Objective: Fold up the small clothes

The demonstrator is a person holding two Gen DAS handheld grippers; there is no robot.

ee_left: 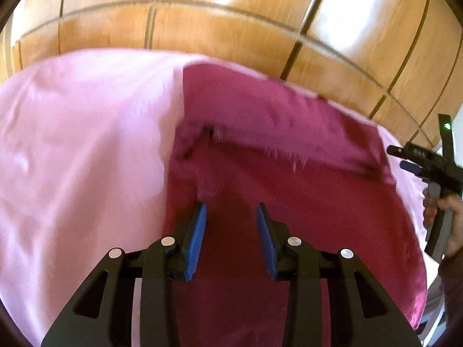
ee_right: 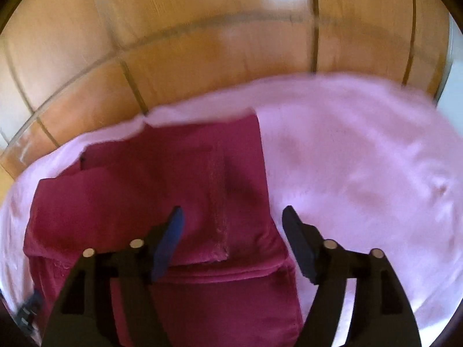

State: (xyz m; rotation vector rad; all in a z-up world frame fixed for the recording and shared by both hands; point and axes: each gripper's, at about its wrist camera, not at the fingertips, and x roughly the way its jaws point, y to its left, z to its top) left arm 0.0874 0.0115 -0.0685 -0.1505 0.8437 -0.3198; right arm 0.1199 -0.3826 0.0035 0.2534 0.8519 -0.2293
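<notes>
On the far left, beyond the left side of our left gripper (ee_left: 231, 211), we see only the pale pink sheet (ee_left: 81, 150), which covers the surface and ends at a tiled orange floor (ee_left: 231, 29). The left gripper hangs over the dark magenta garment (ee_left: 289, 173); its blue pads (ee_left: 198, 237) stand apart and nothing is between them, only cloth below. The garment lies folded on the sheet, directly under and ahead of this gripper, with a folded edge across it further ahead. To the right of this gripper, at the garment's right edge, we see the right gripper (ee_left: 405, 159) held by a hand (ee_left: 448, 211).

In the right wrist view, the right gripper (ee_right: 231, 211) has its fingers (ee_right: 173, 231) wide apart and empty. The garment (ee_right: 144, 202) lies below and to its left, in layers, and the pink sheet (ee_right: 361, 159) spreads to its right.
</notes>
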